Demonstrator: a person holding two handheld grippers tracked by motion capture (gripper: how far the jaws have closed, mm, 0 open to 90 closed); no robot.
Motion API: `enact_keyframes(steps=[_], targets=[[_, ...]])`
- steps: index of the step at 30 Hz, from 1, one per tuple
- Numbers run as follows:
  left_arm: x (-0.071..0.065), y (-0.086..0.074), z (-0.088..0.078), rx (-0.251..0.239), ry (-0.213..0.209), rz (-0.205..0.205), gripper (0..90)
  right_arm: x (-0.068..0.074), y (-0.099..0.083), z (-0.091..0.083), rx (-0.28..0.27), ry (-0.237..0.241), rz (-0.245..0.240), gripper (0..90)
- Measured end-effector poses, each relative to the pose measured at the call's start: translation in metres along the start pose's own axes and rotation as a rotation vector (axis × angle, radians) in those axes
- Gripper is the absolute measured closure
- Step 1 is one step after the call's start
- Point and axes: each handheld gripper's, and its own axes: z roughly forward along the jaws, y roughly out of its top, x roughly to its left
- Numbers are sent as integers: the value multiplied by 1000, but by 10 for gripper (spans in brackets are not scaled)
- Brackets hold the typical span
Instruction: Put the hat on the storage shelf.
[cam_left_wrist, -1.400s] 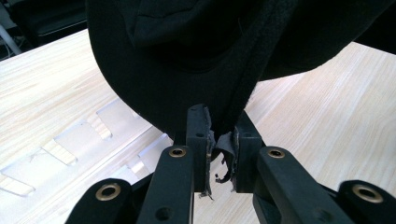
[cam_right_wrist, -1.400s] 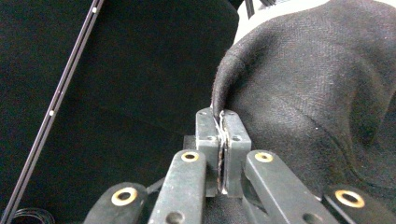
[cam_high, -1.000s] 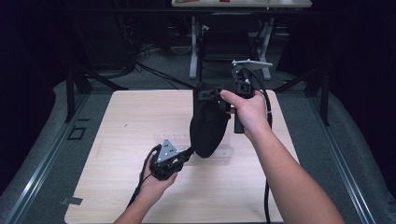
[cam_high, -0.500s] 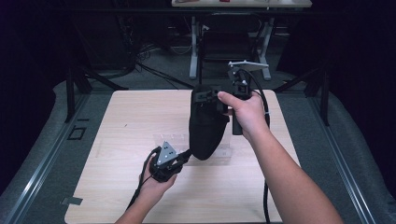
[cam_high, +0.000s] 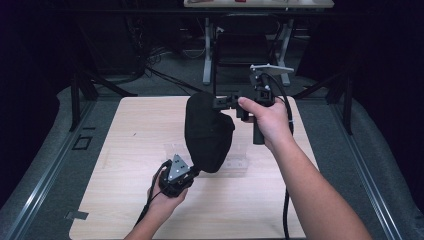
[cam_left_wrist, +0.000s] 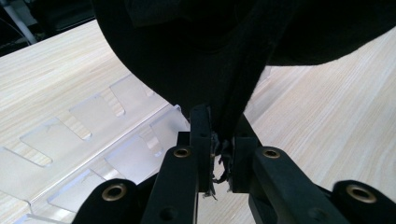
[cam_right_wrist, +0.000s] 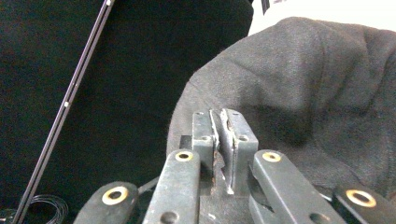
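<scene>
A black cloth pouch (cam_high: 207, 135) hangs upright over the wooden table (cam_high: 125, 150), stretched between both grippers. My left gripper (cam_high: 197, 172) is low at the front, shut on the cloth's bottom edge. In the left gripper view its jaws (cam_left_wrist: 217, 126) pinch a fold of the black cloth (cam_left_wrist: 196, 56). My right gripper (cam_high: 217, 103) is held higher and reaches in from the right to the cloth's top. Its jaws (cam_right_wrist: 219, 121) have just been opening slightly but stand nearly together, with the edge of the cloth (cam_right_wrist: 303, 84) still caught between them.
A clear plastic slotted tray (cam_high: 240, 162) lies flat on the table under the cloth, and it is close beneath the left jaws as the clear tray (cam_left_wrist: 93, 140). Dark floor, cables and table legs (cam_high: 207, 55) lie beyond the far edge.
The cloth stands a little taller and straighter than a second ago. Both hands have stayed where they were.
</scene>
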Motion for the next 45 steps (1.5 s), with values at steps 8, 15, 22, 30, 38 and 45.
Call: enact_keyframes(steps=[8,15,22,30,38,45], targets=[[2,-1,0,-2,-4,-6,842,-5,0,-7,-10,-1,11,841],[3,-3,-1,-6,-8,-20,841,-8,0,-11,-14,-6,17,843],[5,-3,-2,-9,-8,-28,842,-9,0,-14,-21,-8,16,844],[10,-9,-3,-13,-16,-51,841,-10,0,-18,-25,-12,18,842],[10,-12,-4,-19,-13,-50,842,-12,0,-21,-33,-10,24,841],[16,-18,-5,-52,-37,-122,841,-12,0,-23,-37,-12,26,842]])
